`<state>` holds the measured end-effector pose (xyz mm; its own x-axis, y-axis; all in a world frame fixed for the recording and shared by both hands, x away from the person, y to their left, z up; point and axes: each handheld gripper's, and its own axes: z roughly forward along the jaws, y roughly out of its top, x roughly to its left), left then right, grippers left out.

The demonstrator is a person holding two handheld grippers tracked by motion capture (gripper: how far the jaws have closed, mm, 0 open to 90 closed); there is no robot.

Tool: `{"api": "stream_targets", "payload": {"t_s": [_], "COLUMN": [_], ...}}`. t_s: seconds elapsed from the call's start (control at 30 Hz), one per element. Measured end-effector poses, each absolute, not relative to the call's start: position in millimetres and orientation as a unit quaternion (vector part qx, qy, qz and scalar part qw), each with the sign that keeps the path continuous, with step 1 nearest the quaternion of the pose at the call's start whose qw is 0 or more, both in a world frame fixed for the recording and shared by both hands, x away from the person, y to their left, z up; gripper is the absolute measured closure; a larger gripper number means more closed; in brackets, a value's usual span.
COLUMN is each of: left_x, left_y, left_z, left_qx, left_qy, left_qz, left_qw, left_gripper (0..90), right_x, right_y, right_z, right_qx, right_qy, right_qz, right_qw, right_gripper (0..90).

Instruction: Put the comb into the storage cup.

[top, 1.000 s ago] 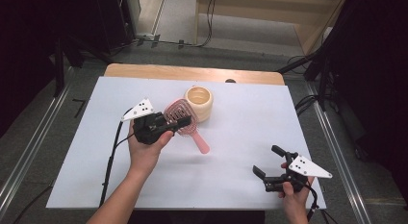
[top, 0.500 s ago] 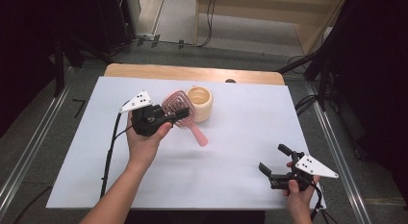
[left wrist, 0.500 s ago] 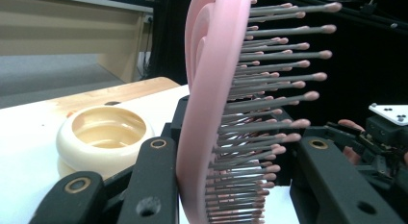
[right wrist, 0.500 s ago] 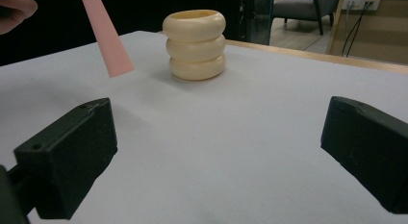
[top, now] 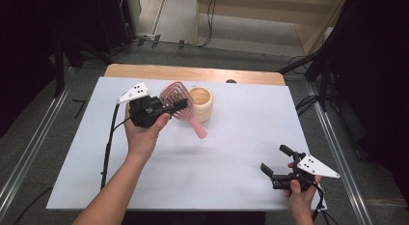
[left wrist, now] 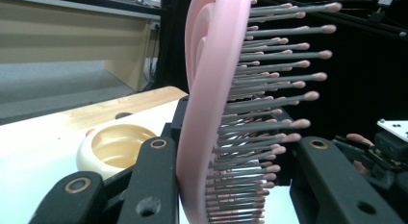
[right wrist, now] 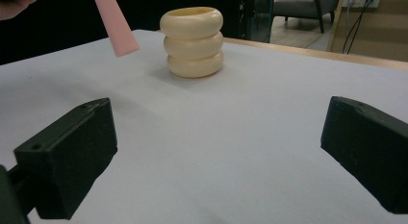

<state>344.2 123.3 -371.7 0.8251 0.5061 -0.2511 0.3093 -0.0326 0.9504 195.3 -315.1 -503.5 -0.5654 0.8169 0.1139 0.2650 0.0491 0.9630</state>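
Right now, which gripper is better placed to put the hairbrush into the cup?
Left. The left gripper holds the hairbrush lifted beside the cup; the right gripper is open, near the table's front edge.

Pink hairbrush (left wrist: 207, 113): smooth plastic, faint sheen, thin grey bristles with rounded pink tips. Cream ribbed cup (right wrist: 193, 41): smooth, softly satin, likely plastic. Matt black plastic on the left gripper (top: 173, 106) and right gripper (top: 275, 161). White table cover (top: 231, 138) matt; bare wood at the far edge.
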Motion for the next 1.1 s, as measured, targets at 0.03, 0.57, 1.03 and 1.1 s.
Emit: {"api": "stream_targets", "payload": {"t_s": [0.03, 0.57, 1.03, 1.1], "left_x": [345.3, 360.1, 372.6, 373.6], "left_y": [123.4, 122.3, 123.3, 123.4], "left_z": [-371.0, -362.0, -350.3, -349.8], "left_qx": [0.713, 0.705, 0.698, 0.697], "left_qy": [0.285, 0.295, 0.300, 0.301], "left_qz": [0.079, 0.081, 0.088, 0.088], "left_qw": [0.635, 0.639, 0.644, 0.644], "left_gripper": [64.9, 64.9, 64.9, 64.9], "right_x": [195.3, 196.2, 196.6, 196.4], "right_y": [-315.0, -317.5, -316.1, -317.0], "right_z": [-503.7, -506.1, -507.1, -506.7], "right_qx": [0.396, 0.396, 0.395, 0.397], "right_qy": [0.682, 0.684, 0.686, 0.686], "right_qz": [0.564, 0.562, 0.560, 0.559], "right_qw": [0.246, 0.244, 0.244, 0.244], "right_gripper": [0.0, 0.0, 0.0, 0.0]}}
